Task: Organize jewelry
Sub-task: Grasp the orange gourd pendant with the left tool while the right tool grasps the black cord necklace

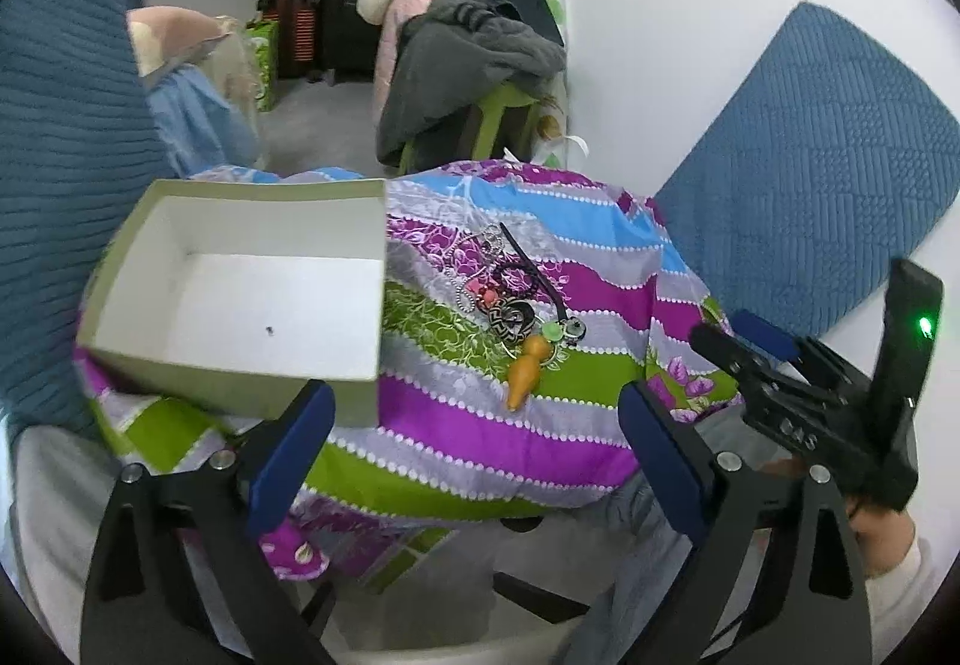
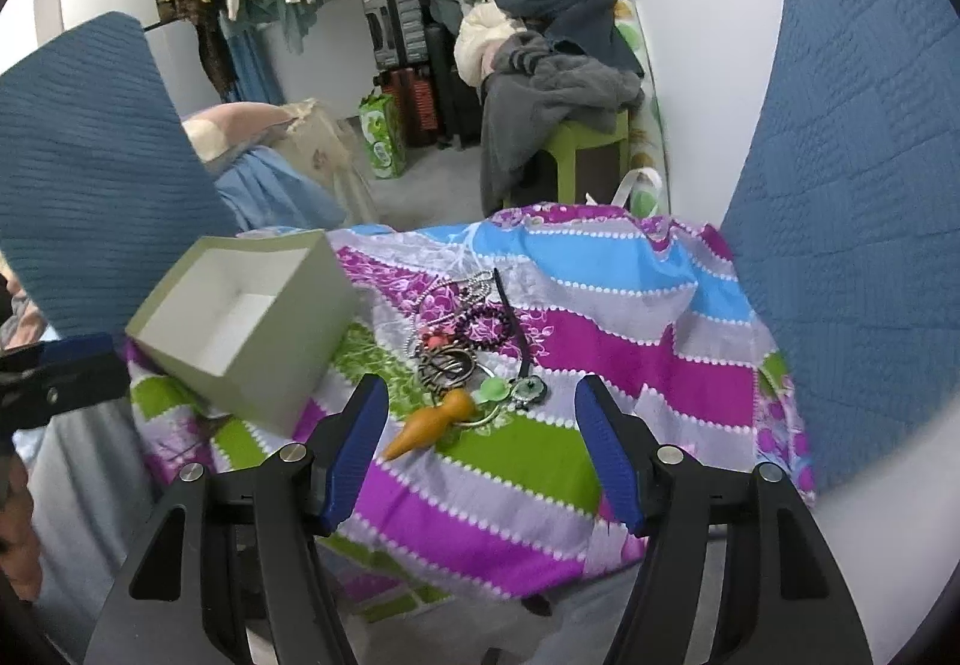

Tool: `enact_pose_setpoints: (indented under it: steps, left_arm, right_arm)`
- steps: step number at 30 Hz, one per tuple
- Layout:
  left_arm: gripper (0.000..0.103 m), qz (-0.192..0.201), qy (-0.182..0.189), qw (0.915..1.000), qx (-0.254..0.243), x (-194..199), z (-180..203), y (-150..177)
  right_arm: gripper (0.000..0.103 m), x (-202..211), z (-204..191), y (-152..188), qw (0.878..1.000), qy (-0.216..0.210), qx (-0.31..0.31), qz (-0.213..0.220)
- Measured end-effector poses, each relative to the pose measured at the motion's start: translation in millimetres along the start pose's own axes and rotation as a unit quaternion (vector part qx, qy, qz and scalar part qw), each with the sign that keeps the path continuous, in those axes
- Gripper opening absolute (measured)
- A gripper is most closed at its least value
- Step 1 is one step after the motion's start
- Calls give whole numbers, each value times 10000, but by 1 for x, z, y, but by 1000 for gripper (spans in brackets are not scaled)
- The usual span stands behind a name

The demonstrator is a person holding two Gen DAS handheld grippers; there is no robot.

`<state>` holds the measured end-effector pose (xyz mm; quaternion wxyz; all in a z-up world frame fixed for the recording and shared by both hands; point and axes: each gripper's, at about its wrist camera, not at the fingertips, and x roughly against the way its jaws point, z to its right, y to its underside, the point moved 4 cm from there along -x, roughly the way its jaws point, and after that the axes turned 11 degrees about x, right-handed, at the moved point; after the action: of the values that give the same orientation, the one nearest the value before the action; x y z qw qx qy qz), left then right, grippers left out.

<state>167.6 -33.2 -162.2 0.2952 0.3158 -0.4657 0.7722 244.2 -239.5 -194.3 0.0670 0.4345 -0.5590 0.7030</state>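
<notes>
**Jewelry sorting not yet begun: box empty, both grippers unloaded**

Surface. A striped floral cloth covers the tabletop and carries everything relevant. Blue quilted cushions stand to either side; behind lies a cluttered room.

Box. An open cardboard box sits on the cloth's left part. The left wrist view looks straight into it: the white floor is bare apart from one small dark speck. No jewelry is inside.

Jewelry. The jewelry pile lies just beside the box's right wall, in one tangled heap: a silver chain, dark bead bracelets, pink beads, a black cord, rings, green charms and an orange carrot-shaped pendant at the near end. Nothing appears separated out.

Grippers. The left gripper has its jaws wide apart with nothing between them, near the box's front corner. The right gripper has its jaws apart too, less widely, and empty; the carrot pendant lies just ahead of its left pad, apart from it.

Progress. In my judgement the task stands at its start: every piece is left to be picked up and placed in the box.

View differences. The left wrist view shows the box floor in full and the right gripper from the side, green indicator lit, with the hand holding it. The right wrist view shows only part of the box interior but the outer side wall, a hanging clothes rail, and the pile closer and more central.
</notes>
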Motion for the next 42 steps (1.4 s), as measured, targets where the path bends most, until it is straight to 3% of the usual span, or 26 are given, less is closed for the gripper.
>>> enact_pose_setpoints:
  steps: [5, 8, 11, 14, 19, 23, 34, 36, 40, 42]
  left_arm:
    - [91, -318, 131, 9994, 14, -38, 3, 4]
    - [77, -599, 163, 9981, 1, -59, 6, 7]
    - [76, -674, 175, 9974, -187, -78, 15, 11]
    - [66, -856, 289, 9955, -288, -100, 21, 16]
    - [61, -1112, 264, 9925, -431, -139, 26, 32]
    - [60, -1311, 315, 9904, -312, -162, 22, 37]
    - [59, -1236, 323, 9909, -419, -193, 26, 28]
    - [43, -1267, 299, 9903, -487, -196, 27, 29]
    - [41, -1175, 218, 9900, -746, -201, 36, 33]
    - [31, -1223, 172, 9897, -726, -206, 34, 35]
  right_arm:
    - [61, -47, 20, 1, 9989, -312, -327, -153]
    - [47, -71, 26, 2, 9988, -345, -262, -242]
    - [39, -92, 34, 2, 9981, -442, -219, -357]
    - [28, -113, 44, 1, 9968, -525, -295, -519]
    - [26, -151, 47, 1, 9934, -743, -121, -868]
    - [25, -178, 48, -2, 9909, -673, 188, -1153]
    - [19, -216, 43, -4, 9841, -824, 341, -1535]
    - [19, -219, 43, -3, 9833, -745, 459, -1599]
    - [19, -221, 41, -4, 9832, -621, 675, -1579]
    - [19, -222, 40, -5, 9829, -581, 771, -1567]
